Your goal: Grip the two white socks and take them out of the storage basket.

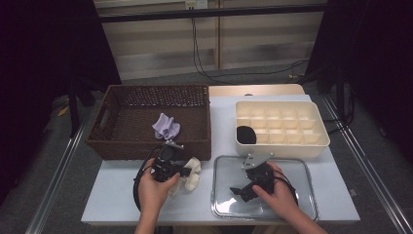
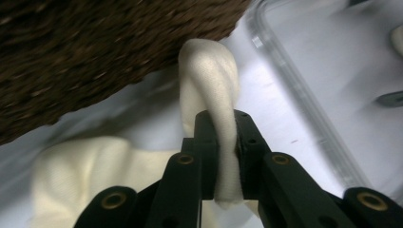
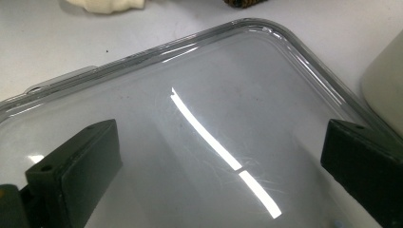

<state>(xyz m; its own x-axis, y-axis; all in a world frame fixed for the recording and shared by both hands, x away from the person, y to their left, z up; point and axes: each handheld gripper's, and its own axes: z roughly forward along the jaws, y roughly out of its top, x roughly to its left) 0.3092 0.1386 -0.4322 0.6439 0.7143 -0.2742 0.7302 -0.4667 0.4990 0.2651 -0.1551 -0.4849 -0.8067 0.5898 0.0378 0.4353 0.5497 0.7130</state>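
Nearest to us in the left gripper view, the two black jaws of our left gripper [image 2: 223, 156] are pinched tight on a fold of the cream cloth [image 2: 209, 76], which rises between the pads and bulges above them. From the high view we see the same cream cloth [image 1: 192, 171] lying on the white tabletop [image 1: 122, 195], just in front of the brown wicker basket [image 1: 146, 117], with our left gripper [image 1: 184, 171] set against it. Inside the basket rests a lilac cloth [image 1: 165, 126].

Our right gripper [image 1: 237, 191] hovers over the clear plastic lid [image 1: 302, 195] lying flat on the tabletop to the right of the cream cloth. In the right gripper view its jaws stand wide apart with nothing between them, the clear plastic lid [image 3: 199, 95] spread beneath.

Behind the lid sits a cream divided tray [image 1: 316, 141], and we find a black bundle [image 1: 246, 135] in its near left compartment.
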